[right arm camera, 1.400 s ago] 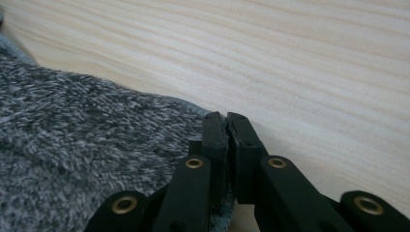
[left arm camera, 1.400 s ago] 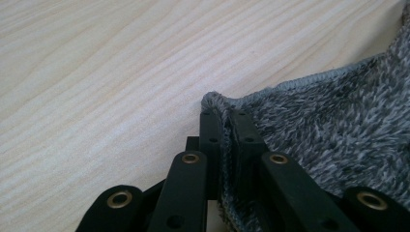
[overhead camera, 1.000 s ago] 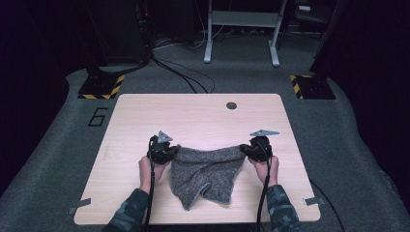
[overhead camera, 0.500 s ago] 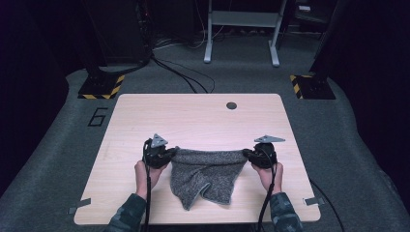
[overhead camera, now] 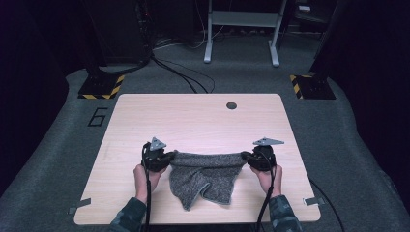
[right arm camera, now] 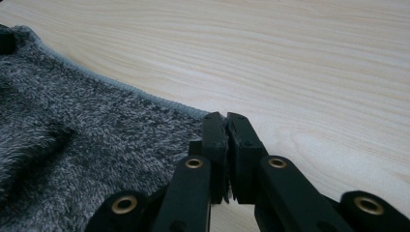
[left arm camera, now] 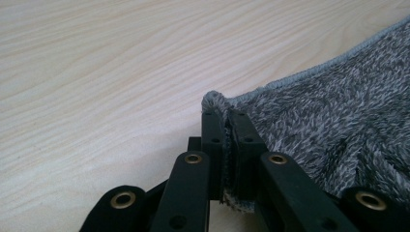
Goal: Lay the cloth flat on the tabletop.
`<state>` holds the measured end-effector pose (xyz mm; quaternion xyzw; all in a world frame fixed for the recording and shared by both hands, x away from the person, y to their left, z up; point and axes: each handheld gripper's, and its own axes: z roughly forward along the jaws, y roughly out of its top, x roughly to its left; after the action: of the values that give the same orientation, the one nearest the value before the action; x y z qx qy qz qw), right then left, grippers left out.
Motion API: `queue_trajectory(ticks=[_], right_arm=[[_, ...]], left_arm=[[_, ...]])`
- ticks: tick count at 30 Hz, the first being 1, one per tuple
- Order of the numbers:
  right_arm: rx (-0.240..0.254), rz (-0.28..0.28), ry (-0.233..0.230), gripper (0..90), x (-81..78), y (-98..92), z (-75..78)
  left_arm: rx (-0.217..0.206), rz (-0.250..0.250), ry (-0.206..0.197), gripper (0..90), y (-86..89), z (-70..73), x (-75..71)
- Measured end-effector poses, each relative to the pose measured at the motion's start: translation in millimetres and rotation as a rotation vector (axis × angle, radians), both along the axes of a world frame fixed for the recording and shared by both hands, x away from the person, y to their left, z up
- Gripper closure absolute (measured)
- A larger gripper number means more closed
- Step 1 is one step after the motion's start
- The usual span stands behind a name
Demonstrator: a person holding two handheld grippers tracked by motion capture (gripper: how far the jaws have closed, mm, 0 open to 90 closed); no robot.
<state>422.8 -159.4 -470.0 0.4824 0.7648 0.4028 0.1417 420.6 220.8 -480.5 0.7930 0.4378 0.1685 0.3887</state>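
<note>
jaws: your left gripper (overhead camera: 164, 158) and right gripper (overhead camera: 247, 158) both clenched on grey fleece cloth (overhead camera: 205, 179) corners
risk: thin bite; pull harder, a corner slips onto the surface (overhead camera: 193, 121)

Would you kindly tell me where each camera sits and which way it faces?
High view: above the person's side, looking forward and down on the table; forearms, hands, left tool and right tool show.
Left gripper view: rides that tool, looking along shut jaws.
Right gripper view: likewise on the right tool.
All three share the grey towel and the tabletop.
</note>
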Motion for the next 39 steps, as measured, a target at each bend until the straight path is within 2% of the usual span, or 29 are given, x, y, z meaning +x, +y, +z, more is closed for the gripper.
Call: queue_trajectory(ticks=[3, 5, 7, 8, 9, 10, 11, 12, 13, 14, 16, 17, 18, 19, 20, 22, 23, 24, 25, 26, 27, 28, 29, 30, 31, 33, 34, 35, 39], right_arm=[[-0.030, 0.002, -0.004, 86.9, 3.2, 2.1, -0.1], [-0.064, 0.006, -0.013, 87.2, 15.0, 6.3, 1.0], [-0.079, 0.007, -0.017, 87.3, 20.5, 8.2, 2.5], [-0.097, 0.010, -0.023, 87.4, 28.8, 10.6, 5.0], [-0.115, 0.003, -0.041, 87.7, 44.9, 13.4, 14.0], [-0.115, 0.003, -0.041, 87.7, 44.9, 13.4, 14.0], [-0.133, 0.002, -0.067, 87.8, 65.4, 15.4, 32.3], [-0.133, 0.002, -0.067, 87.8, 65.4, 15.4, 32.3], [-0.140, 0.001, -0.081, 87.9, 72.8, 16.6, 42.6], [-0.146, -0.001, -0.118, 87.8, 81.6, 17.8, 58.4], [-0.133, -0.020, -0.201, 87.8, 91.2, 23.0, 99.8], [-0.126, -0.018, -0.287, 87.7, 88.7, 26.5, 132.5], [-0.126, -0.018, -0.287, 87.7, 88.7, 26.5, 132.5], [-0.124, -0.013, -0.313, 87.7, 85.7, 27.2, 141.8], [-0.117, -0.006, -0.349, 87.5, 78.5, 27.3, 152.5], [-0.091, 0.012, -0.377, 87.2, 61.8, 24.5, 156.2], [-0.095, 0.031, -0.381, 87.0, 48.6, 22.0, 146.7], [-0.095, 0.031, -0.381, 87.0, 48.6, 22.0, 146.7], [-0.095, 0.041, -0.374, 86.9, 40.8, 20.5, 137.4], [-0.108, 0.052, -0.349, 86.6, 28.2, 18.4, 116.2], [-0.108, 0.052, -0.349, 86.6, 28.2, 18.4, 116.2], [-0.123, 0.064, -0.328, 86.3, 20.3, 17.4, 98.6], [-0.148, 0.054, -0.305, 86.1, 5.8, 16.8, 69.8], [-0.163, 0.063, -0.295, 86.1, 1.2, 16.5, 59.6], [-0.163, 0.063, -0.295, 86.1, 1.2, 16.5, 59.6], [-0.175, 0.072, -0.259, 85.7, -13.3, 15.6, 32.4], [-0.167, 0.073, -0.229, 85.2, -19.5, 15.4, 22.4], [-0.174, 0.081, -0.219, 84.6, -24.1, 14.7, 13.4], [-0.166, 0.081, -0.162, 82.1, -42.8, 12.8, -11.0]], left_arm=[[0.006, 0.012, -0.014, 86.5, 0.1, -0.7, 4.5], [0.008, 0.020, -0.018, 86.7, 0.7, -0.4, 9.6], [0.011, 0.028, -0.022, 86.8, 0.6, 1.6, 21.1], [0.025, 0.025, -0.023, 86.9, 0.4, 4.8, 27.9], [0.028, 0.029, -0.035, 87.0, 0.5, 13.7, 43.6], [0.028, 0.029, -0.035, 87.1, 0.5, 13.7, 43.6], [0.042, 0.047, -0.076, 87.1, 1.1, 36.2, 63.1], [0.042, 0.047, -0.076, 87.1, 1.1, 36.2, 63.1], [0.043, 0.054, -0.108, 87.1, 1.7, 52.6, 71.0], [0.057, 0.066, -0.166, 87.1, 0.8, 76.3, 76.5], [0.069, 0.075, -0.273, 87.1, -0.5, 113.1, 76.3], [0.075, 0.070, -0.342, 87.1, -0.2, 137.5, 70.1], [0.075, 0.070, -0.342, 87.0, -0.2, 137.5, 70.1], [0.078, 0.064, -0.378, 87.0, 1.4, 148.3, 63.1], [0.072, 0.052, -0.398, 87.0, 2.7, 152.0, 55.8], [0.042, 0.031, -0.405, 86.9, 4.2, 148.4, 46.4], [0.051, 0.016, -0.403, 86.8, 4.7, 140.6, 38.2], [0.055, 0.009, -0.397, 86.8, 4.6, 131.1, 31.8], [0.044, -0.009, -0.378, 86.7, 5.5, 120.1, 25.8], [0.045, -0.015, -0.363, 86.6, 5.1, 110.8, 21.1], [0.063, -0.022, -0.342, 86.6, 3.2, 94.3, 13.5], [0.058, -0.028, -0.330, 86.5, 2.6, 83.7, 9.6], [0.061, -0.039, -0.296, 86.1, 2.3, 67.4, 3.7], [0.064, -0.036, -0.267, 86.1, 1.7, 45.2, -5.4], [0.064, -0.036, -0.267, 85.9, 1.7, 45.2, -5.4], [0.054, -0.043, -0.215, 85.4, 4.4, 21.5, -14.1], [0.045, -0.041, -0.197, 85.2, 5.0, 12.2, -18.0], [0.036, -0.044, -0.175, 84.8, 5.5, 4.2, -21.4], [0.002, -0.070, -0.110, 79.6, 9.6, -13.0, -35.3]])
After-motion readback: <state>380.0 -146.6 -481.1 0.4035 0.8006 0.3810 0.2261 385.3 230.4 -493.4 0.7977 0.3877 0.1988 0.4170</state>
